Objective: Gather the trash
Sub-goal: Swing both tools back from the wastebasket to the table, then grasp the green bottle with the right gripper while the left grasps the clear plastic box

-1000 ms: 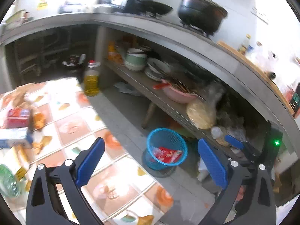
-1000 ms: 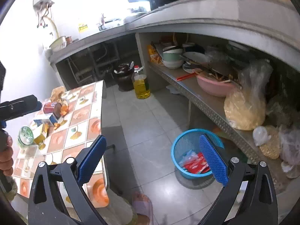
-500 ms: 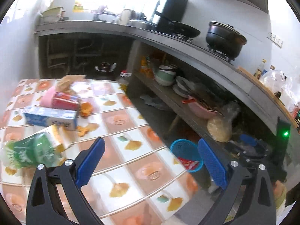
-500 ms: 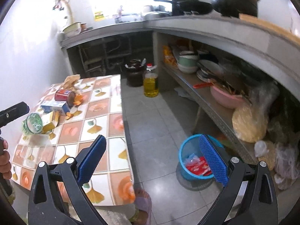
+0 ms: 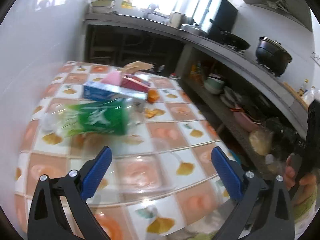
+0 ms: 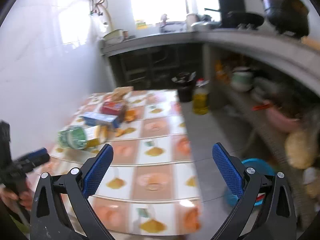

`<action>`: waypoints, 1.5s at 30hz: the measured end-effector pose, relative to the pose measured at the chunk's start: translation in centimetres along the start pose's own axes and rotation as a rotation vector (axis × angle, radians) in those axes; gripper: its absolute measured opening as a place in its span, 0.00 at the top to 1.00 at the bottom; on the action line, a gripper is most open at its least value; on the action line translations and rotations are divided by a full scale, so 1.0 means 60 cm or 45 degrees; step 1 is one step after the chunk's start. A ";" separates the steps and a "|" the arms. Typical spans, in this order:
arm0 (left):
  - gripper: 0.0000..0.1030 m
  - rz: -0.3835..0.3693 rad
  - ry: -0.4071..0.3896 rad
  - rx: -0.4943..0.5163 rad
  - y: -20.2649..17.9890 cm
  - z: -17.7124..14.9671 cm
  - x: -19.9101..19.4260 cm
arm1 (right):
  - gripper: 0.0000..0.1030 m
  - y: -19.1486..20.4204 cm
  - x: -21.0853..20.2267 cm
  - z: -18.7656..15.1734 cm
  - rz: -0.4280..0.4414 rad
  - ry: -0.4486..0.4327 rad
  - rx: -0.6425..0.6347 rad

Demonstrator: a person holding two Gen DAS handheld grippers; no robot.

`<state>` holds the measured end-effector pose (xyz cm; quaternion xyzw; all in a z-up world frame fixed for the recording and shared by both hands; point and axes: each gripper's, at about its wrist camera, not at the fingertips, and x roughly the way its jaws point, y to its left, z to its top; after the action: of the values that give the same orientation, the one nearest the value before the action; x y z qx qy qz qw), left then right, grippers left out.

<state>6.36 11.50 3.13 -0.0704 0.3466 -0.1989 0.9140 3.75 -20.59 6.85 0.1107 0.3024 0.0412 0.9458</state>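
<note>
Plastic, thin and clear, makes up the biggest piece of trash on the worktop point(image 5: 152, 172): one green-labelled bottle point(image 5: 96, 118) lying on its side, mid-worktop toward the left. It looks empty, so I judge it light, springy and slippery, and likely to roll; I would take it across the labelled belly, where the sides can give a little without popping out.

Beyond it, touching or nearly so, lies one blue carton point(image 5: 112, 94), flat on its long side. Cardboard like that should be light and fairly stiff, though it may crush; the narrow width is the place to pinch. At its far end sit one red box point(image 5: 138, 83), something pink point(image 5: 111, 78) that I cannot identify, and one crumpled brown paper bag point(image 5: 138, 66), soft and nearly weightless by the look of it. Smallest are the orange scraps point(image 5: 153, 98), at least two patches, too blurred to count properly.

One blue basket point(image 6: 258, 167) waits on the floor off the worktop's right edge.

My left gripper point(image 5: 160, 172) and right gripper point(image 6: 161, 169) both hang over the near worktop, fingers spread wide, holding nothing.
</note>
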 end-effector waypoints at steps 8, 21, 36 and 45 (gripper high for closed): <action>0.06 0.040 0.015 -0.071 0.055 -0.038 -0.004 | 0.15 0.076 0.064 0.014 0.193 0.110 -0.037; 0.38 0.100 0.062 -0.248 0.131 -0.059 -0.001 | 0.56 0.160 0.193 0.011 0.464 0.387 -0.062; 0.72 0.242 0.328 -0.165 0.182 -0.021 0.112 | 0.30 0.320 0.236 0.096 0.773 0.473 -0.605; 0.86 0.248 0.346 -0.184 0.189 -0.028 0.114 | 0.30 0.464 0.334 0.095 0.807 0.704 -0.972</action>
<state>13.44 19.02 -5.29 -0.0746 0.4855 -0.0917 0.8662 23.07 8.30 6.59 -0.1685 0.4546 0.4571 0.7457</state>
